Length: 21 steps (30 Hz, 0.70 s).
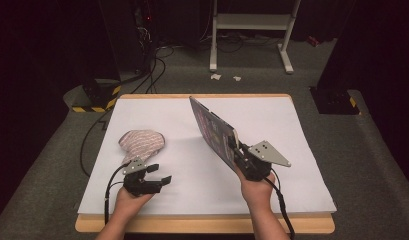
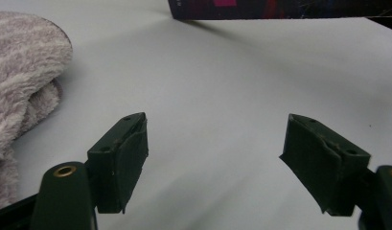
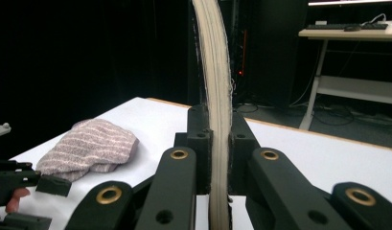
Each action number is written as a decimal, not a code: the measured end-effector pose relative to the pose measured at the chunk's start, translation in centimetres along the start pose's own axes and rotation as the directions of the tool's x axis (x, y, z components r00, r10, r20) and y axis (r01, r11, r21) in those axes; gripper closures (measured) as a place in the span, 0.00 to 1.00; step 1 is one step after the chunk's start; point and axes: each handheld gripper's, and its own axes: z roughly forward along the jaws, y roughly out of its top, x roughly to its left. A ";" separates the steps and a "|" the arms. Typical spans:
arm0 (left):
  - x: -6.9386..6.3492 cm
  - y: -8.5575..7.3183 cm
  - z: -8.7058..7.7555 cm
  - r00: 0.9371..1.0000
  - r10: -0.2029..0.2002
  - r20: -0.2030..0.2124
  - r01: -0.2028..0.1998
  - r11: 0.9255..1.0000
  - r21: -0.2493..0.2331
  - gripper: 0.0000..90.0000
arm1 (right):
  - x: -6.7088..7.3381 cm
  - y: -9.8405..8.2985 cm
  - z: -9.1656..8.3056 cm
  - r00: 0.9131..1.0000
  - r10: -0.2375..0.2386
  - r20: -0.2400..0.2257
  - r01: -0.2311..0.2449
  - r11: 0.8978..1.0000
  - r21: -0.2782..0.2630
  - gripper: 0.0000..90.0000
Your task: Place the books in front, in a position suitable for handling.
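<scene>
the magazine [image 1: 212, 129], a thin book with a dark glossy cover and a pale stack of page edges [image 3: 217, 96], is standing tilted on edge above the right half of the desk [image 1: 157, 200], its far corner reaching toward the desk's back edge. the right gripper [image 1: 240, 150] is pinching it at the near edge, its jaws closing flat on both covers with the pages between them. judged from the bowing of the page block in the right gripper view, the magazine is handling as light but floppy: it is likely sagging away from a single grip point, and the slick cover may be slipping under a loose pinch. a hold near the spine or the middle of an edge would probably be keeping it flatter than a hold at a corner. the left gripper [image 1: 159, 174] is resting near the desk's front-left part, its jaws standing wide apart with nothing between them. just beyond it, a soft striped cloth [image 1: 142, 142] is lying bunched on the left half of the desk, well apart from the magazine.
</scene>
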 end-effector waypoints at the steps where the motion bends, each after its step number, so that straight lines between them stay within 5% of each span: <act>1: 0.0 0.0 -0.1 1.000 -0.001 -0.001 0.001 1.000 -0.006 0.27 | 0.1 0.1 0.2 1.000 -0.001 -0.001 0.001 1.000 -0.006 0.94; 14: 0.1 -0.1 -0.2 1.000 0.003 -0.004 -0.003 1.000 -0.003 0.27 | 2.9 1.7 2.6 0.997 -0.003 -0.074 -0.001 0.998 -0.057 0.94; 21: 0.0 -0.1 0.0 1.000 0.015 0.001 -0.015 1.000 0.012 0.27 | 3.5 0.1 3.4 0.996 0.020 -0.084 -0.022 1.000 -0.020 0.94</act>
